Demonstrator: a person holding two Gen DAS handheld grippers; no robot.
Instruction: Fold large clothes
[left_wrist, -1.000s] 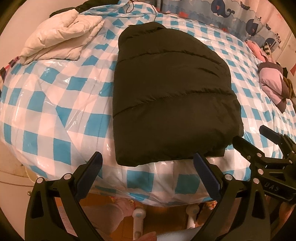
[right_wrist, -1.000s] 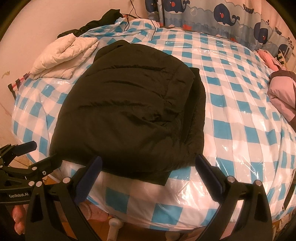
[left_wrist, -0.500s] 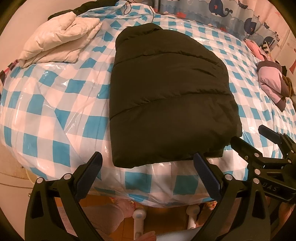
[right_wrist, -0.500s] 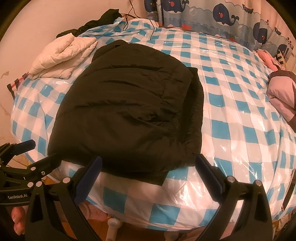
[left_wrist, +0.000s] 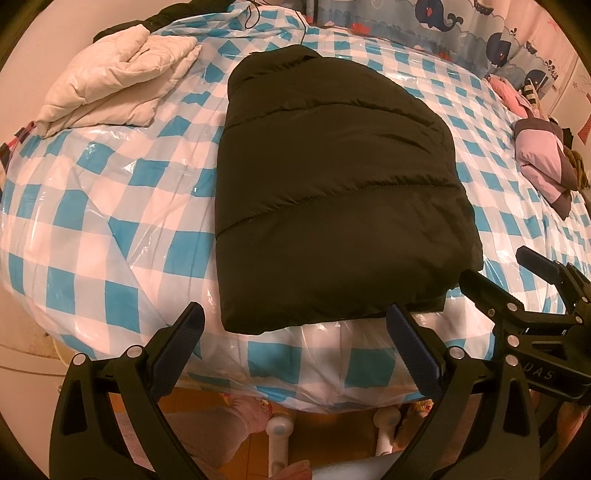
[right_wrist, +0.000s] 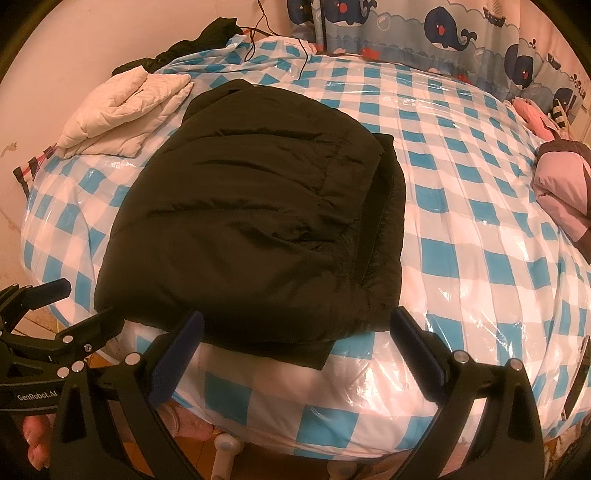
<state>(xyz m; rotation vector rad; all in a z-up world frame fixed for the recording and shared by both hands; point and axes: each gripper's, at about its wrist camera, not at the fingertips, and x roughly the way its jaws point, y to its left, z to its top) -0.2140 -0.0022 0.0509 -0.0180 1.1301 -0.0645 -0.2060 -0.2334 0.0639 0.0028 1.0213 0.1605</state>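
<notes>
Left wrist view
Black jacket (left_wrist: 332, 206): the landmark; a quilted puffer folded into a thick block on the bed (left_wrist: 92, 206), its near hem at the bed's front edge.
Bed cover: blue-and-white check under clear, shiny plastic.
Left tool (left_wrist: 295, 343): fingers spread wide, nothing between them, apart from and just below the jacket's near hem.
Right tool (left_wrist: 517, 280): seen from the side at the jacket's near right corner, spread; its lower finger tip lies at the jacket's edge, and I cannot tell whether it touches.
White quilted garment (left_wrist: 118, 77): folded, beyond the jacket's far left corner.
Pink and brown garment (left_wrist: 543, 162): bundled, well to the jacket's right.

Right wrist view
Black jacket (right_wrist: 251, 218): the top layer stops short on the right, so a lower layer shows as a strip along that side and at the near right corner.
Right tool (right_wrist: 295, 347): fingers wide apart and empty, just below the jacket's near hem.
Left tool (right_wrist: 74, 302): spread, at the jacket's near left corner.
Whale-print curtain (right_wrist: 443, 33): beyond the jacket's far side, behind the bed.
</notes>
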